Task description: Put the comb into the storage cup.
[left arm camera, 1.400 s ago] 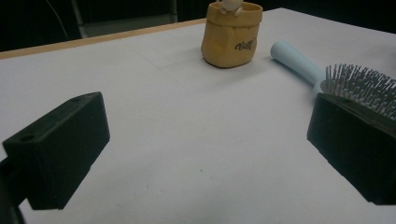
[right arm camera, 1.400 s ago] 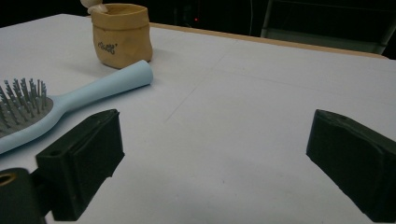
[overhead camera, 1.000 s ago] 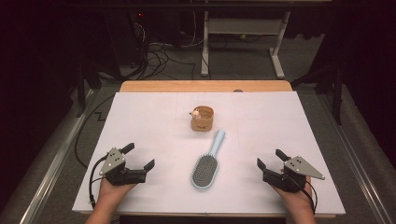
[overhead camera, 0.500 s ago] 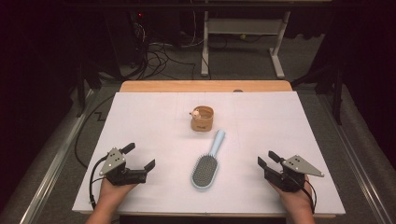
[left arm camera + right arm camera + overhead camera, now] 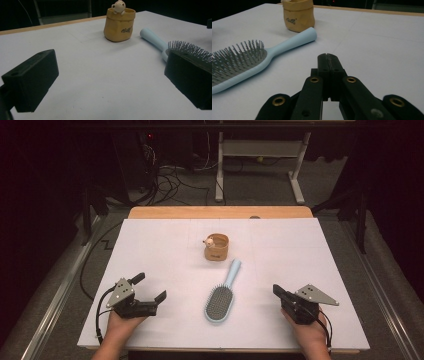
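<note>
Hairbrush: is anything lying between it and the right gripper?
Nothing visible. Bare white table lies between the right gripper and the hairbrush. The small tan pot stands beyond the brush handle's tip, off that path.

The hairbrush (image 5: 221, 296) is pale blue with a grey bristle pad. The small pouch (image 5: 216, 247) is tan with dark lettering and a cream bear figure on its rim. The table cover (image 5: 165, 250) is white. Both grippers' jaws are black.

A dim room: grey floor (image 5: 260, 185) strewn with cables (image 5: 175, 175), a white frame (image 5: 260, 150) beyond the table.
</note>
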Action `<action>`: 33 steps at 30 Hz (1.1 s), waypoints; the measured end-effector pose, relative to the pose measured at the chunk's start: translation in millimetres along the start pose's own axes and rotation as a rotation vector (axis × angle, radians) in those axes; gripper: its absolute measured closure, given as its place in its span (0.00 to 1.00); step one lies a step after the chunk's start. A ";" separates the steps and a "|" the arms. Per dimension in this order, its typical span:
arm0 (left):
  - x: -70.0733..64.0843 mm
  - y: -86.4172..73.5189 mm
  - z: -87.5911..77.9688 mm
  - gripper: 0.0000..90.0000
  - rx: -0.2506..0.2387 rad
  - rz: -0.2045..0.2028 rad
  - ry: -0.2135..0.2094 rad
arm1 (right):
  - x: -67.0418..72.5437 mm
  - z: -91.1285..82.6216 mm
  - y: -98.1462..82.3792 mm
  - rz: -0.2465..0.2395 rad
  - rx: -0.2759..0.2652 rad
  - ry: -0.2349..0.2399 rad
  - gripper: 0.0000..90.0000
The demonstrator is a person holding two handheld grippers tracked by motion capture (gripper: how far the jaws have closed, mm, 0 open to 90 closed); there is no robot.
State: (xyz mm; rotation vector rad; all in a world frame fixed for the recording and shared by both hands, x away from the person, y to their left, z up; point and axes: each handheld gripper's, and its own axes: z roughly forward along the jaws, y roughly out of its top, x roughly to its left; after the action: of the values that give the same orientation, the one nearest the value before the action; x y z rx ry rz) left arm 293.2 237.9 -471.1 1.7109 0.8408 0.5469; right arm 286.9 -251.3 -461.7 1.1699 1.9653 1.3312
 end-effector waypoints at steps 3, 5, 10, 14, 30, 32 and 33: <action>-0.5 0.1 -0.6 0.00 -0.004 0.002 0.001 | 7.1 5.0 1.6 -0.005 0.007 0.019 1.00; -0.2 0.3 -0.8 0.00 -0.007 0.002 0.003 | 13.2 7.6 3.5 -0.007 0.008 0.034 1.00; -0.5 -0.1 0.3 0.00 0.002 0.004 0.001 | 33.5 18.7 7.7 -0.028 0.020 0.094 1.00; -1.0 -0.5 1.0 0.00 0.002 0.006 0.001 | 52.7 30.7 11.2 -0.048 0.030 0.148 1.00; -1.2 -0.6 -0.2 0.00 -0.002 0.013 0.001 | 127.3 68.9 24.7 -0.095 0.056 0.292 1.00; -1.3 -0.6 -0.2 0.00 -0.002 0.013 0.001 | 135.3 70.8 24.7 -0.110 0.064 0.301 1.00; -1.3 -0.6 -0.2 0.00 -0.002 0.013 0.001 | 139.0 71.5 24.2 -0.116 0.070 0.307 1.00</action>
State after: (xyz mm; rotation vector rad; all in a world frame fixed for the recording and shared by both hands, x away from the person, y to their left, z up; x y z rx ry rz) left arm 292.0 237.1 -471.5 1.7152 0.8302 0.5578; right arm 279.9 -93.3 -459.4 0.9079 2.2739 1.4608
